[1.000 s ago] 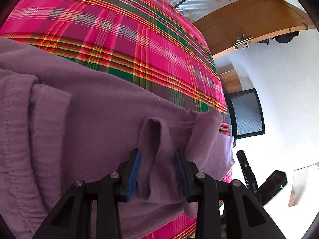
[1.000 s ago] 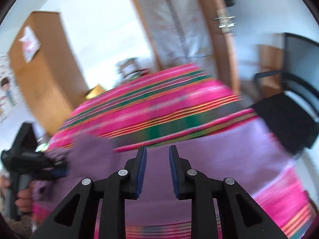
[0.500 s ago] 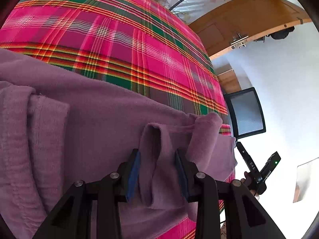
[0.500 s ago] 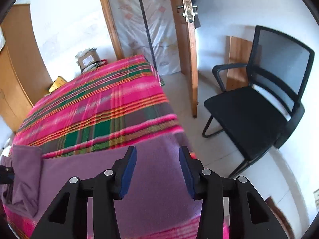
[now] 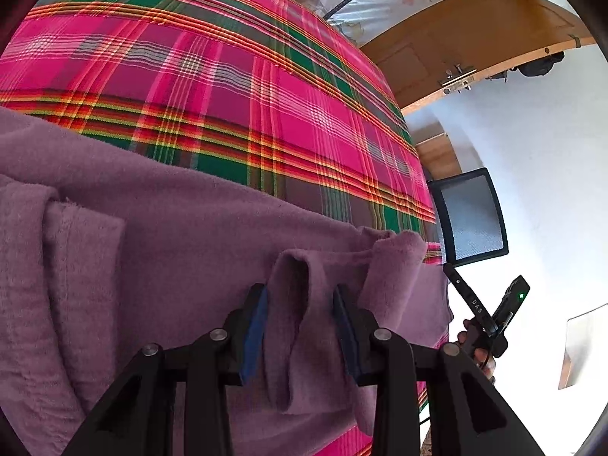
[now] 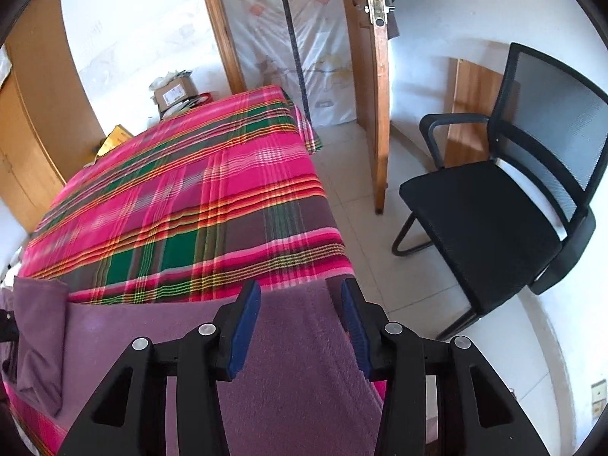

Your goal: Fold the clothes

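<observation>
Left fingers (image 5: 254, 326) clamped on a bunched fold of the purple garment (image 5: 182, 235). Right gripper (image 6: 300, 319) spread wide, gripping nothing, just hovering over the garment's edge on the plaid bedspread (image 6: 197, 197).

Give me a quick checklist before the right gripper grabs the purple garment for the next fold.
1. Left gripper has a fold of the garment between its pads: ok.
2. Left pads actually pinching: cannot tell.
3. Right gripper, jaws just opened: ok.
4. Right gripper over the garment's edge: ok.
5. Cloth between the right pads: not ok, it lies below them.
6. Plaid sheet beyond the garment bare: ok.
</observation>
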